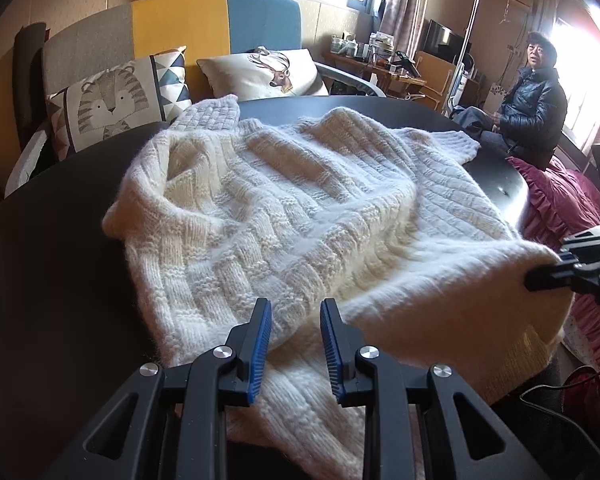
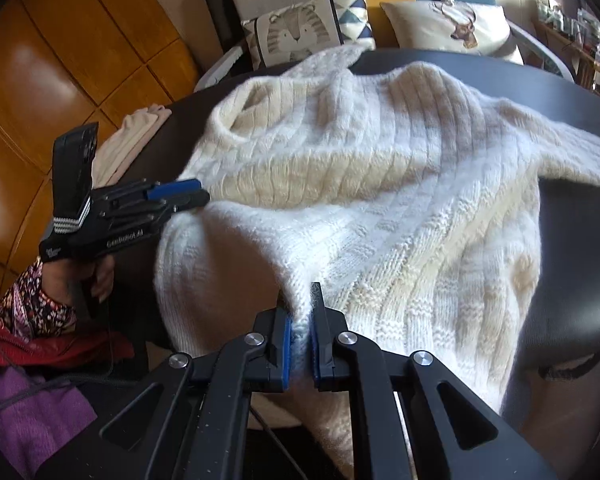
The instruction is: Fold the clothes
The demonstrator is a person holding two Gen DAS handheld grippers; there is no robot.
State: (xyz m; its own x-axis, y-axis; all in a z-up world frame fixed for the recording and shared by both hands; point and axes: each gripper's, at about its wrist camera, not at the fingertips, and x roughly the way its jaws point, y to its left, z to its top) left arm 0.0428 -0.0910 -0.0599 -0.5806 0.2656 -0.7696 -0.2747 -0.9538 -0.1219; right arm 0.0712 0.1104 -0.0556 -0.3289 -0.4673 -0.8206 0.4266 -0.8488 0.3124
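White knit sweater [image 1: 284, 208] spread, rumpled, on dark table [image 1: 56, 264]. Right tool [image 2: 300, 316] pinching sweater edge at near side (lifted fold). Left tool [image 1: 295, 320] spread, nothing between pads, over near hem.

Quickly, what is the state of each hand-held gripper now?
Left hand-held gripper: open, holding nothing.
Right hand-held gripper: closed on the white sweater.

Both cams sat low and close over the table [image 1: 52, 240], looking forward along their fingers toward the sofa cushions [image 1: 112, 100]. The left view faced across the white sweater [image 1: 260, 200] from the near edge; the right view looked from the right. They shared sweater, table, cushions.
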